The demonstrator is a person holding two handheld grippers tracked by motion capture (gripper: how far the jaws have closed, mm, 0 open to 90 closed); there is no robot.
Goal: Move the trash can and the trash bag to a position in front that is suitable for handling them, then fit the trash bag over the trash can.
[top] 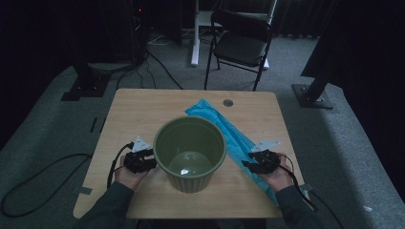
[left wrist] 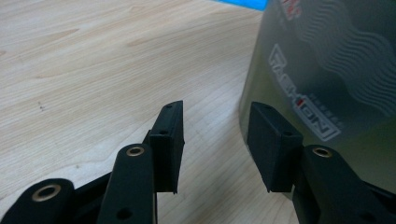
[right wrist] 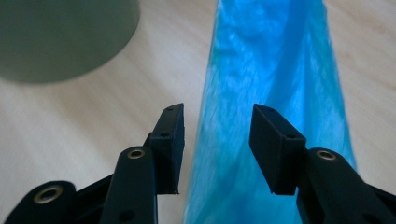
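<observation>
**Green bin and blue bag on the worktop, both tools spread wide**

A round green bin (top: 189, 153) stands upright near the front middle of the wooden worktop (top: 138, 112). It is open at the top and nothing lies inside; its smooth floor catches a pale gleam. The wall is ribbed plastic, tapering toward the base. In the left gripper view the bin's side (left wrist: 327, 70) carries a wavy pattern and pale printed lettering.

A long blue bag (top: 229, 136) of thin, shiny, crinkled plastic lies flat and folded into a strip, running diagonally from behind the bin to the front right edge. Part of it is hidden behind the bin's rim.

The left tool (top: 143, 160) sits just beside the bin's left wall, jaws apart and holding nothing; one jaw is close to the wall, though contact cannot be told. The right tool (top: 253, 160) hovers over the bag, jaws apart on either side of the strip (right wrist: 275, 56), gripping nothing.

A small round grommet (top: 228, 102) is set in the worktop's far edge. Beyond stand a black folding chair (top: 241, 40) and cables (top: 157, 67) on grey carpet.
</observation>
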